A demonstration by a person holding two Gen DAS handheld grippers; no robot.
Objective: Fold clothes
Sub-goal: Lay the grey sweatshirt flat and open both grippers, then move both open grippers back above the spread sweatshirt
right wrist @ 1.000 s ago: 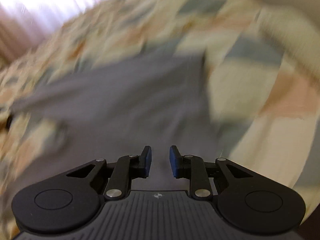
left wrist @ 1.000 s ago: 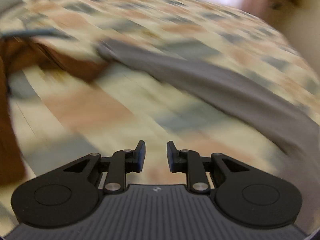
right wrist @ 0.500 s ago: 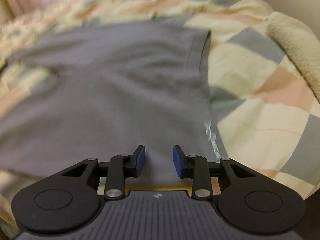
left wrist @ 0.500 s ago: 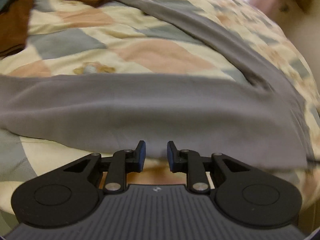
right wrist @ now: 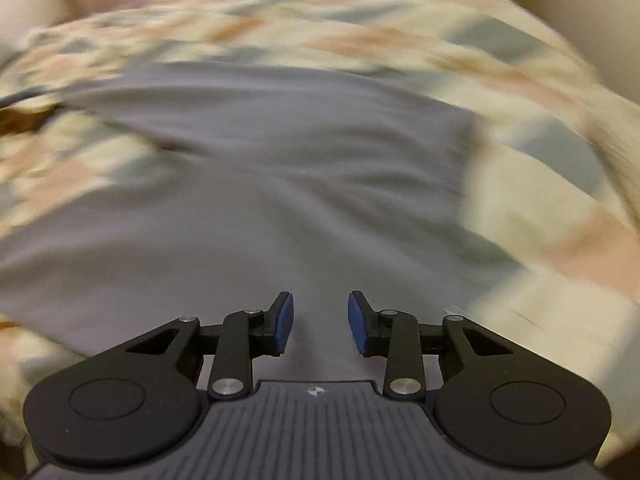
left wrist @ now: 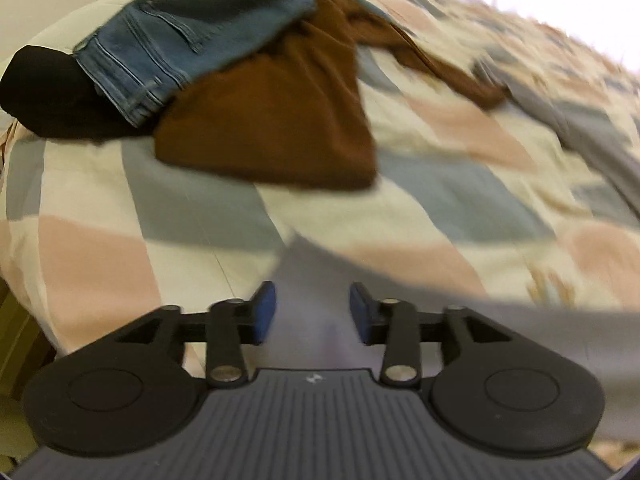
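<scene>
Both tongs (left wrist: 312,312) (right wrist: 320,322) just widened, released over grey garment (right wrist: 280,184) on checked bedspread (left wrist: 440,192)

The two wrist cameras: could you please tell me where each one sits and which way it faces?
Left wrist: sits on the left gripper, looking down along its open fingers at the quilt, with jeans, a brown garment and a black garment beyond.
Right wrist: sits on the right gripper, looking down along its open fingers at the grey shirt.
Both gripper jaws have just been opening.
Shared: the quilt and the grey shirt, whose corner lies under the left gripper.
</scene>
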